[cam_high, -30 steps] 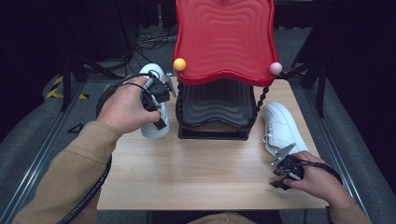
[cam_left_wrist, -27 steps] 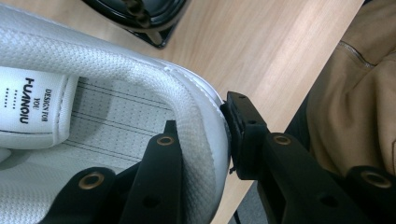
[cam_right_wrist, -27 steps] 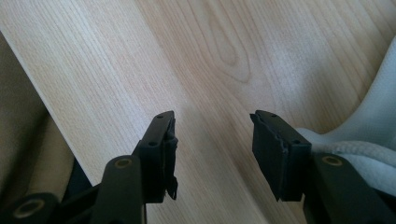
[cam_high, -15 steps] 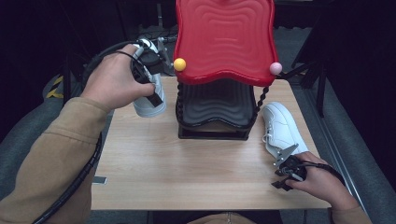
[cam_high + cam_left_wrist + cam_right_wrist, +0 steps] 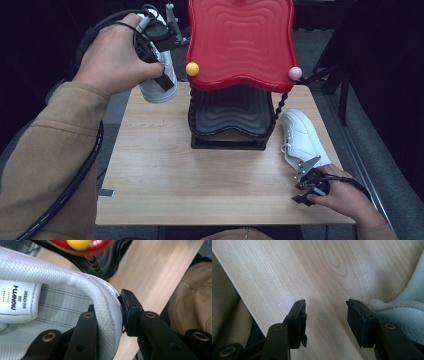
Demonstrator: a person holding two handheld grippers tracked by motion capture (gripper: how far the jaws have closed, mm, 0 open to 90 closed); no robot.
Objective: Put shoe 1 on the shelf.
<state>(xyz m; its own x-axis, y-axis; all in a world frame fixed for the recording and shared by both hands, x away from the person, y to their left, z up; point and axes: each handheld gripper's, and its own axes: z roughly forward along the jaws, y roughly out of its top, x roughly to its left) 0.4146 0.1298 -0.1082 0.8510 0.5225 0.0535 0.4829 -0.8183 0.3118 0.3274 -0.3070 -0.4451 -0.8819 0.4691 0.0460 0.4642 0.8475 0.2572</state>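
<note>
Over the table's far-left corner, high view: left gripper (image 5: 162,47) holds a white sneaker (image 5: 159,85) aloft beside the red two-tier rack (image 5: 240,45). Second white sneaker (image 5: 302,137) lies near right, right gripper (image 5: 306,181) just beside its heel.

Left gripper view: jaws pinch the sneaker's heel collar (image 5: 110,322), one inside, one outside.

Right gripper view: jaws spread, empty, over the wooden table (image 5: 294,272).

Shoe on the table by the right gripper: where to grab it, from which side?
Take the heel collar, coming from above at the near end. The shoe lies upright with its heel toward the open right gripper, so one jaw can likely go inside the opening and one outside the heel, as the left gripper holds its shoe.
</note>
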